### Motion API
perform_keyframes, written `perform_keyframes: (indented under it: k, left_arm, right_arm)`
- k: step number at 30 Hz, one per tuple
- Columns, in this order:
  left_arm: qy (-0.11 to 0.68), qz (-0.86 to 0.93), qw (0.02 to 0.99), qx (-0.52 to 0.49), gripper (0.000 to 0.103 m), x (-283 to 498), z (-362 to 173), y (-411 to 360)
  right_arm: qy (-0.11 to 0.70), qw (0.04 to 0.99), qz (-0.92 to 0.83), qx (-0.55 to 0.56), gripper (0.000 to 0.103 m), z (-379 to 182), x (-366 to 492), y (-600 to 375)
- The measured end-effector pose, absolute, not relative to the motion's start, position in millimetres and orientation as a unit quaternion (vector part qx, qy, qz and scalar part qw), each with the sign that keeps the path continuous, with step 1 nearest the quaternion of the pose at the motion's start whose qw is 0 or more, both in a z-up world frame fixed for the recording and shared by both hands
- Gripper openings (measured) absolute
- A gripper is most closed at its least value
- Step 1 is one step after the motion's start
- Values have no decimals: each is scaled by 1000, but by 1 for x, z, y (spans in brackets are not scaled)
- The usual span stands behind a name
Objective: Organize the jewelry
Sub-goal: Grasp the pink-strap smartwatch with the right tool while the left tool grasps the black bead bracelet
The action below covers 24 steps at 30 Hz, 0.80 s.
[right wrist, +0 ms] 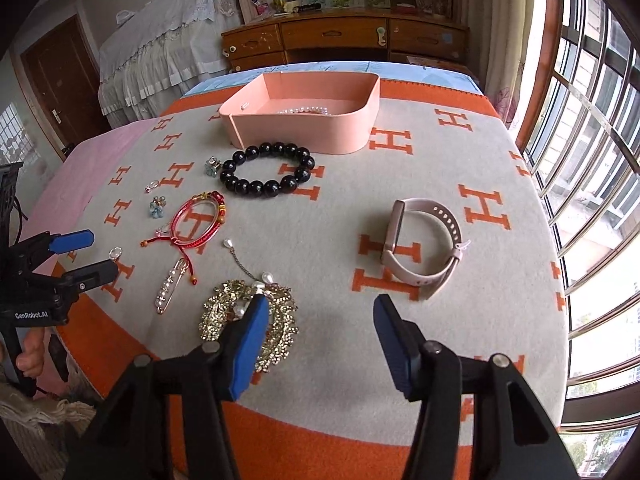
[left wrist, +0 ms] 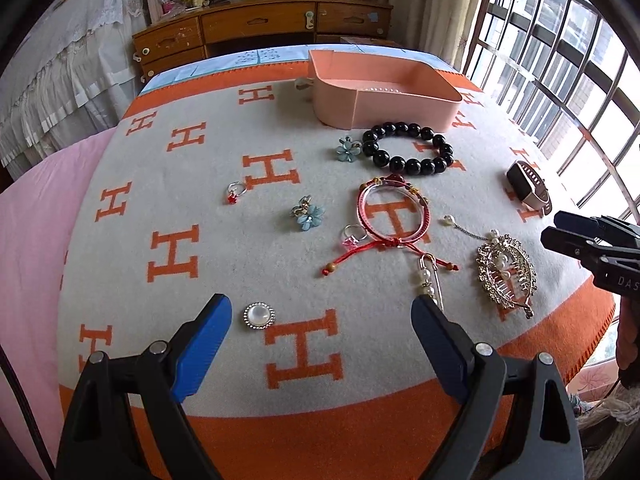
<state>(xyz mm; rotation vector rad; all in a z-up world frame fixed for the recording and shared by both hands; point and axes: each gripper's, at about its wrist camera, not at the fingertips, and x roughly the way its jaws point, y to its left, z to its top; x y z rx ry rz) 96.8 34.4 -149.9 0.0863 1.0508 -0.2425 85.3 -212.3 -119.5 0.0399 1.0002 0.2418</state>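
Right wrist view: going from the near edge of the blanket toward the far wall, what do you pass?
Gold brooch → pink smartwatch → black bead bracelet → pink box → wooden dresser.

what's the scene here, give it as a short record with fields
surface: blanket with orange H pattern
container: pink box, open, pearl strand inside
loose near box: black bead bracelet
loose right side: pink watch
loose near front: gold brooch, red cord bracelet
left gripper: open, empty
right gripper: open, empty
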Motion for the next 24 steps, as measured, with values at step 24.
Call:
perform_keyframes:
  k: [24]
  left_arm:
    - [486, -197, 848, 76, 90, 173, -127, -59]
  right_arm:
    - [494, 861, 9, 122, 17, -144, 141, -289]
